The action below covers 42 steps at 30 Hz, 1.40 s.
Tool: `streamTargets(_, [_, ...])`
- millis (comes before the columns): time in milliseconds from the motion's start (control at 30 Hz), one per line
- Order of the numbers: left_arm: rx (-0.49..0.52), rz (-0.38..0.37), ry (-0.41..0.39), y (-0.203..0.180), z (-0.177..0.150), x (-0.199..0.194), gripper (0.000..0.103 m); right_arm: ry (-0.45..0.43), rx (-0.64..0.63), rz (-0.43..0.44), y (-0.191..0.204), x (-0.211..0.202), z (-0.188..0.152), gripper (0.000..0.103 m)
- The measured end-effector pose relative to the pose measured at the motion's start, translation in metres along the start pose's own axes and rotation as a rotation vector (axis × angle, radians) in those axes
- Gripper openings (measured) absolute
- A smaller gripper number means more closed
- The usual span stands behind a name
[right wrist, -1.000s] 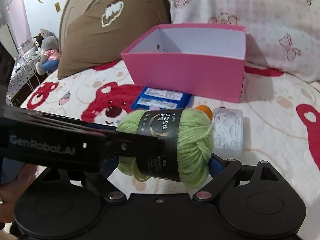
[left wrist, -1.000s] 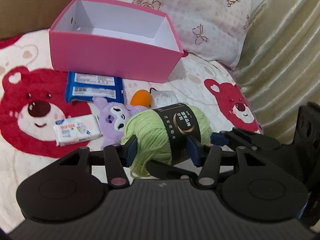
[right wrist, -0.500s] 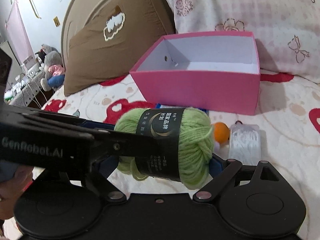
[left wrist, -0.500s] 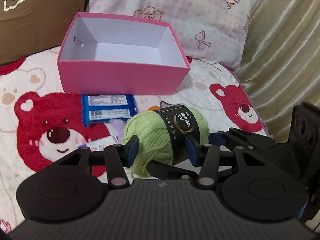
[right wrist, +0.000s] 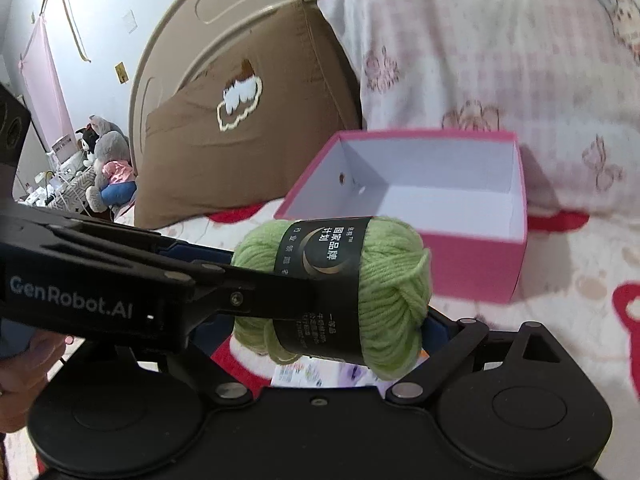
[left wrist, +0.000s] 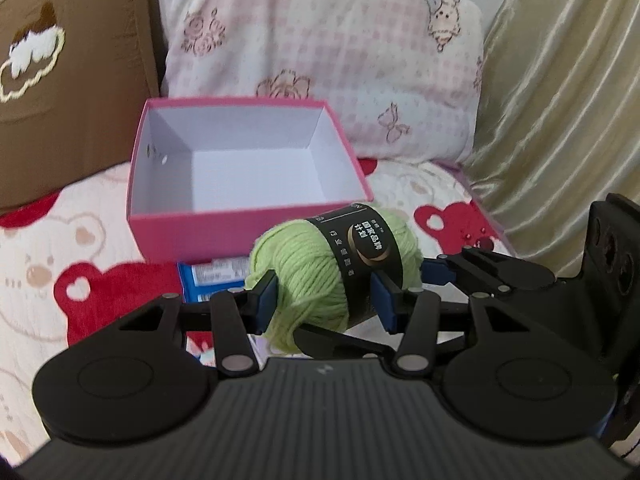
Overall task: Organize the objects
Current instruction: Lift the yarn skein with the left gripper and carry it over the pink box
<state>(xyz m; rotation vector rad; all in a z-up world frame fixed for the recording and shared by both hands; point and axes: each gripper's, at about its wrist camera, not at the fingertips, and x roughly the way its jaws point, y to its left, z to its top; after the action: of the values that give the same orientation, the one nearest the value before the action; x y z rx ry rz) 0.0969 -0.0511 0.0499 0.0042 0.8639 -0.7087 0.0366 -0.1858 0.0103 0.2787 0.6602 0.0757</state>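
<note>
Both claws are squeezing the green yarn ball (left wrist: 320, 276), the left gripper (left wrist: 324, 300) on its sides and the right gripper (right wrist: 332, 320) too. The ball is hanging in the middle of the frame, lying sideways (long way left to right). The pink box (left wrist: 224, 236) is sitting just behind it, higher in the frame. The right view is showing toys at the far left; the left view is showing a blue packet (left wrist: 212, 276) under the ball.

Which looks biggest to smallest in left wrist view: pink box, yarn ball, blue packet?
1. pink box
2. yarn ball, though it is nearer the camera, so inflated
3. blue packet, mostly hidden, so true size unclear
</note>
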Motion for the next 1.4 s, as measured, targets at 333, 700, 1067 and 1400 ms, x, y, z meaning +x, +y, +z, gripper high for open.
streamTargets(333, [0.007,-0.018,-0.005,0.015,0.054,0.009,0.048,-0.02,-0.056,-0.041,-0.001,0.01,0.046,0.098])
streamTargets(700, [0.0,-0.033,-0.032,0.044,0.092,0.047,0.048,0.009,-0.087,-0.08,-0.026,0.048,0.09,0.086])
streamTargets(1067, [-0.069,-0.071,0.029,0.066,0.123,0.129,0.049,0.092,-0.035,-0.113,-0.068,0.102,0.109,0.082])
streamTargets(1400, [-0.045,-0.048,0.072,0.078,0.141,0.201,0.049,0.2,-0.025,-0.13,-0.111,0.156,0.126,0.078])
